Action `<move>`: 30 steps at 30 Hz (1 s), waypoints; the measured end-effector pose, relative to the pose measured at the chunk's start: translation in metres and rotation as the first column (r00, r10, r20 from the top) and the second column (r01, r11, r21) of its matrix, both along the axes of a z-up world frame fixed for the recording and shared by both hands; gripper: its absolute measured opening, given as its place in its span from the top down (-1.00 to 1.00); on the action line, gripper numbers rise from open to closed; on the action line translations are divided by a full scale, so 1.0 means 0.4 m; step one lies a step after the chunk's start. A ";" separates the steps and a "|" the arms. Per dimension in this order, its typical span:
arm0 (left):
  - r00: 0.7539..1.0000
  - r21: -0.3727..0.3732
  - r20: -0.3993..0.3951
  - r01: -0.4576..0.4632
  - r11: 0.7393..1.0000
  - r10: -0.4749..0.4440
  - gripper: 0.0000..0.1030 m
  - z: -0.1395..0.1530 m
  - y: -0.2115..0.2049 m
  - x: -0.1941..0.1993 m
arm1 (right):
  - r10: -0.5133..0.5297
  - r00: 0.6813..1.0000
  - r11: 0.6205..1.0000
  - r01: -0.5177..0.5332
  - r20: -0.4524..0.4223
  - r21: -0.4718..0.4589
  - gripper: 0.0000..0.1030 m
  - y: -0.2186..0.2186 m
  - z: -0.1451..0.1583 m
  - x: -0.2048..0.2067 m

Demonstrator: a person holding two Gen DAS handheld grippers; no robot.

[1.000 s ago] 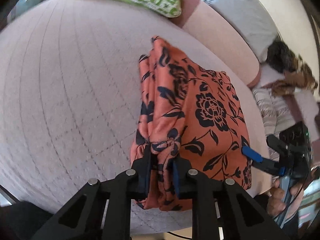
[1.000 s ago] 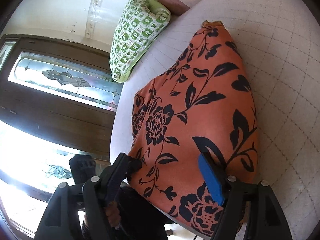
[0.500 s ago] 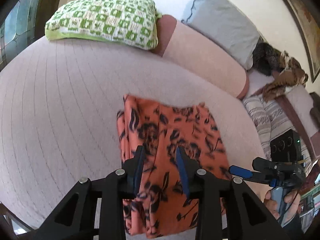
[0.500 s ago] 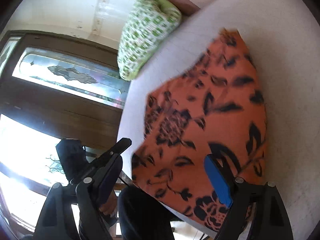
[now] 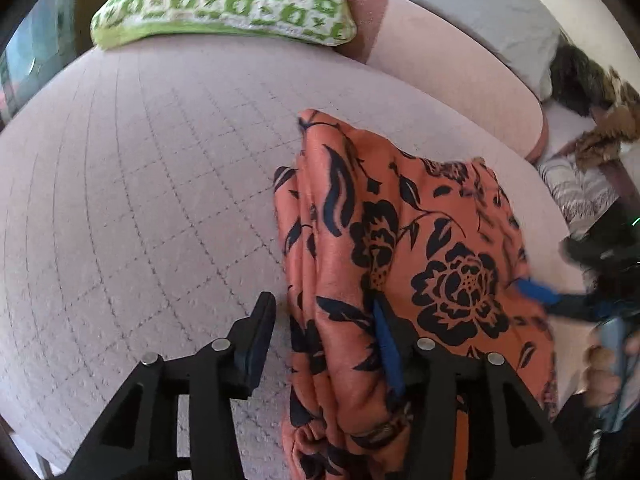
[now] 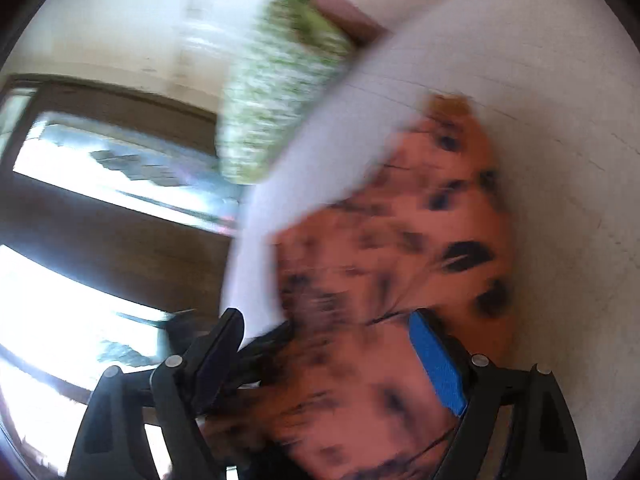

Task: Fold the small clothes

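An orange garment with a black flower print (image 5: 404, 264) lies folded on the pale quilted bed (image 5: 140, 200), near its front right edge. My left gripper (image 5: 324, 340) is open, its jaws wide apart over the garment's bunched left edge. My right gripper (image 6: 332, 352) is open too, jaws wide, with the garment (image 6: 400, 248) between and below them; that view is blurred by motion. The right gripper also shows in the left wrist view (image 5: 536, 292), at the garment's right edge.
A green and white patterned pillow (image 5: 224, 0) lies at the bed's far edge. A pink bolster (image 5: 448, 68) and a grey pillow (image 5: 492, 12) lie behind. Striped and furry cloths (image 5: 580, 188) lie at the right. A dark wooden door with glass panes (image 6: 120, 184) stands left.
My left gripper has let go of the garment's left edge and opened wide. The garment has come down flat onto the bed. The right gripper is moving fast, still open.
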State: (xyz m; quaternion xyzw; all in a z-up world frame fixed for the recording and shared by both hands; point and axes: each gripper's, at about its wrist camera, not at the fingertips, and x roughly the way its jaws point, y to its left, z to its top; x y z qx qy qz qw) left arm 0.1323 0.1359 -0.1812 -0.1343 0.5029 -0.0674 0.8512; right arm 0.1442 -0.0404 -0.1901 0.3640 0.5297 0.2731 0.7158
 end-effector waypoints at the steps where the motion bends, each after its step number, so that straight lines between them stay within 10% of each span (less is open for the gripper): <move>1: 1.000 -0.013 0.019 -0.009 1.000 0.010 0.01 0.018 0.009 -0.009 | -0.025 0.999 0.999 0.024 0.023 0.023 -0.67 -0.009 0.021 -0.009; 6: 0.996 -0.073 0.093 -0.001 0.997 0.008 -0.01 0.093 0.041 -0.095 | -0.004 0.983 1.000 0.009 0.183 -0.022 -0.68 -0.018 0.136 -0.116; 11: 0.995 -0.127 0.103 -0.003 0.992 0.016 -0.09 0.113 0.024 -0.201 | -0.056 0.989 0.993 0.069 0.138 -0.092 -0.68 -0.064 0.093 -0.247; 20: 0.999 0.050 0.051 -0.021 0.999 0.019 -0.09 0.093 -0.055 -0.234 | 0.012 0.998 0.999 -0.010 0.057 -0.045 -0.68 0.001 0.004 -0.280; 30: 0.995 0.105 0.103 -0.022 0.994 0.011 -0.21 0.144 -0.059 -0.233 | -0.029 0.978 0.989 0.058 0.206 -0.134 -0.68 -0.054 0.146 -0.289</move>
